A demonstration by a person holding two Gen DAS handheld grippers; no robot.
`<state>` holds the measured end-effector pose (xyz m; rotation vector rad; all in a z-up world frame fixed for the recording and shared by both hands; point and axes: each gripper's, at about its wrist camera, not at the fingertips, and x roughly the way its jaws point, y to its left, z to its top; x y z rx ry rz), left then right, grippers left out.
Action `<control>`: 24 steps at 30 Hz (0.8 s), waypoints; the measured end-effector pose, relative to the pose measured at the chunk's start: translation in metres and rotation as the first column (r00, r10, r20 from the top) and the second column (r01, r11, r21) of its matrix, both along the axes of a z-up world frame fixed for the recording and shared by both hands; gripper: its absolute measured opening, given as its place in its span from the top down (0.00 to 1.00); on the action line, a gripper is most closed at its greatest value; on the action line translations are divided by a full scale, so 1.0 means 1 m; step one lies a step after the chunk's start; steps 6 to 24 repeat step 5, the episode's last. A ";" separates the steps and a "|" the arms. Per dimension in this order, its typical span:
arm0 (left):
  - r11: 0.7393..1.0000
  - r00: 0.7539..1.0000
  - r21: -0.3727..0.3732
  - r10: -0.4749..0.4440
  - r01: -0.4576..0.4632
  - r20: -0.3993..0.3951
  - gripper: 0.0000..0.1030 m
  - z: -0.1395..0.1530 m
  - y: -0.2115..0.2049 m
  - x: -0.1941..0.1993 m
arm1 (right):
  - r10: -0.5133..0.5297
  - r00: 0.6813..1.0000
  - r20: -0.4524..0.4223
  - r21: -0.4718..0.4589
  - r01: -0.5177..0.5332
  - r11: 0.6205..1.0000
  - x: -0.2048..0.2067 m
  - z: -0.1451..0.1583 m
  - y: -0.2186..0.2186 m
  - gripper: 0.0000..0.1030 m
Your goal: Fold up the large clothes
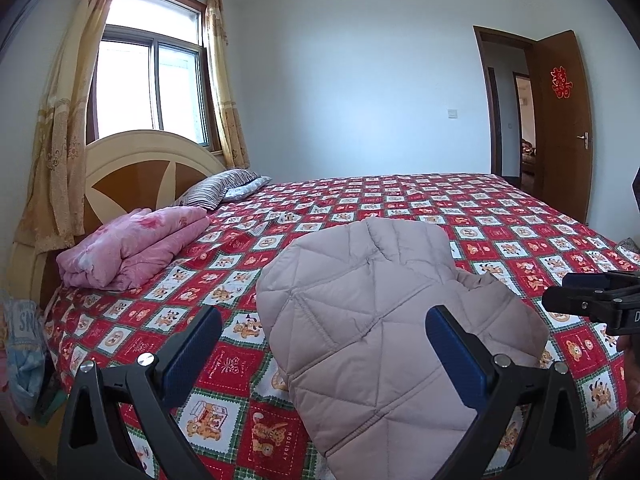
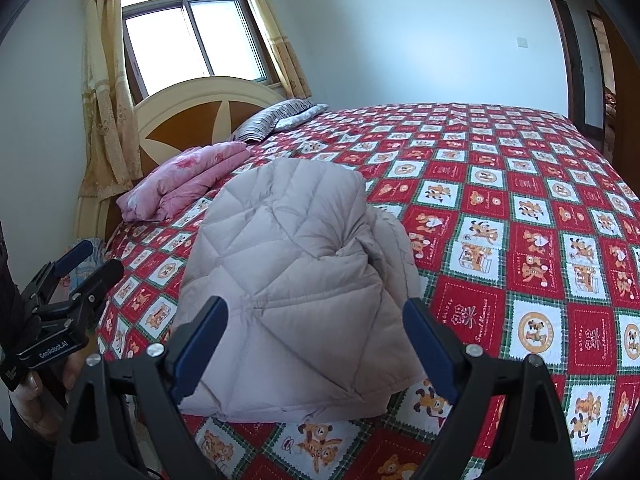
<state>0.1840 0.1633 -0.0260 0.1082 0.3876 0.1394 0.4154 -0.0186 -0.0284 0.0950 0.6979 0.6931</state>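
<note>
Checked bedspread [image 2: 520, 208], folded quilted grey jacket [image 2: 296, 280]

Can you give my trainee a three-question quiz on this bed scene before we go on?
1. True or false: the left gripper is clamped on the quilted jacket.
2. What lies nearest the headboard? A) the folded pink blanket B) the jacket C) the right gripper
3. Fill in: the jacket lies on a red ____ bedspread printed with cartoon bears.

Key:
1. False: both grippers' jaws stand wide apart and hold nothing.
2. A
3. checkered
</note>
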 end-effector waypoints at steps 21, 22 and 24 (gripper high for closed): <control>1.000 1.000 0.017 -0.014 0.014 0.003 0.01 -0.001 -0.004 0.000 | -0.005 1.000 -0.007 -0.001 0.005 1.000 0.000 -0.002 -0.001 0.11; 1.000 1.000 0.017 -0.014 0.014 0.003 0.01 -0.001 -0.004 0.000 | -0.005 1.000 -0.007 -0.001 0.005 1.000 0.000 -0.002 -0.001 0.11; 1.000 1.000 0.017 -0.014 0.014 0.003 0.01 -0.001 -0.004 0.000 | -0.005 1.000 -0.007 -0.001 0.005 1.000 0.000 -0.002 -0.001 0.11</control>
